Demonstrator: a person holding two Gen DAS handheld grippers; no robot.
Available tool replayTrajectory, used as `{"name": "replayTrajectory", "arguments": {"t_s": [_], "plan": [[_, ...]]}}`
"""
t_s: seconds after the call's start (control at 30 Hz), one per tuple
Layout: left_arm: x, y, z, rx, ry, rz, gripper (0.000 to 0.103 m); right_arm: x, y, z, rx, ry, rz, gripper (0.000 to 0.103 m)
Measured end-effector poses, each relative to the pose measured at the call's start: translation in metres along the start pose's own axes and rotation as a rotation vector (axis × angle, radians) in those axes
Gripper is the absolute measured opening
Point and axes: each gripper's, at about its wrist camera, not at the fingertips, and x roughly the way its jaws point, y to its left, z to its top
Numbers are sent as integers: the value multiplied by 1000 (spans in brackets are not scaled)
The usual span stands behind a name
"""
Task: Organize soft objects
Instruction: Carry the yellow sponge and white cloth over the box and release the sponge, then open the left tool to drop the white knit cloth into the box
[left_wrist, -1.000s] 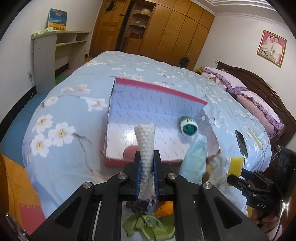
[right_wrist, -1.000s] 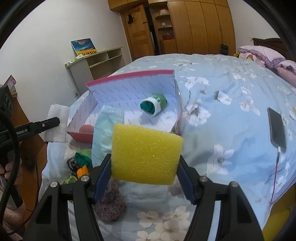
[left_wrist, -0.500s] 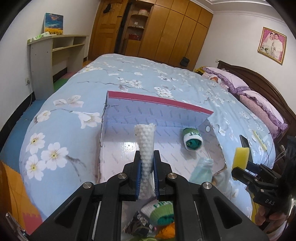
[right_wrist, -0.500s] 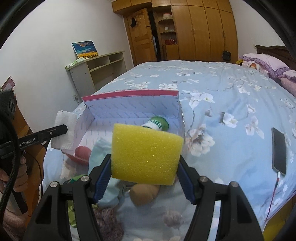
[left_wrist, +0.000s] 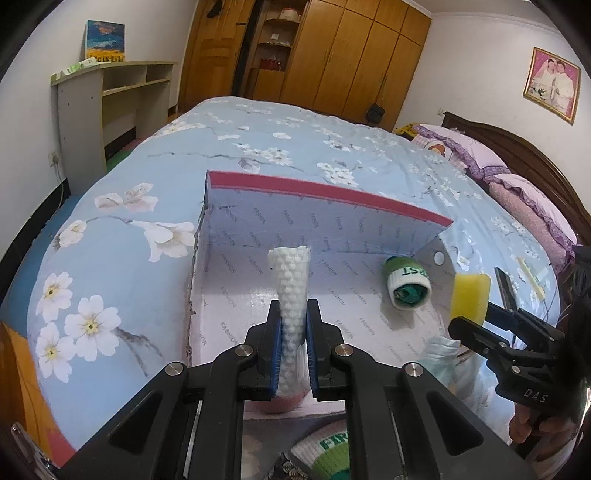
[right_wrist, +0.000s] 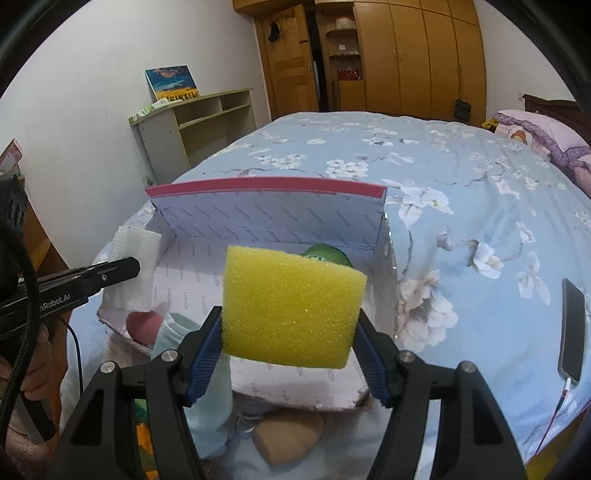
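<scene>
Filling most of both views is a big bed (left_wrist: 122, 206) with a blue flower cover. On it, in the middle of the frame, sits an open box (left_wrist: 325, 199) with a red top edge. Its open side faces both tools, so each held thing only has to go forward and down to land inside.

Low in the middle of the right wrist view, the right gripper (right_wrist: 291, 336) squeezes a yellow sponge (right_wrist: 291, 306) by its two sides. The sponge's wide flat face looks at the camera, and it hangs above the box's near edge.

Low in the middle of the left wrist view, the left gripper (left_wrist: 293, 339) pinches a white bumpy cloth (left_wrist: 291, 291). The cloth stands tall and thin, pointing up, over the box floor. This hand looks nearer to dropping.

A rolled green sock (left_wrist: 408, 282) lies on its side at the box's right end.
</scene>
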Motion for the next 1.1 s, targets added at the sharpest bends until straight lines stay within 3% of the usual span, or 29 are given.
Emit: {"name": "replayTrajectory", "arguments": {"t_s": [0.4, 0.5, 0.67, 1.1], "plan": [[21, 5, -3, -6, 31, 16, 13, 30, -8, -2, 31, 63, 4, 71], [23, 5, -3, -2, 35, 16, 13, 34, -8, -4, 37, 68, -1, 76], [26, 5, -4, -6, 52, 18, 15, 34, -10, -4, 47, 55, -7, 86], [21, 1, -4, 1, 47, 17, 16, 24, -11, -7, 56, 27, -3, 86]]}}
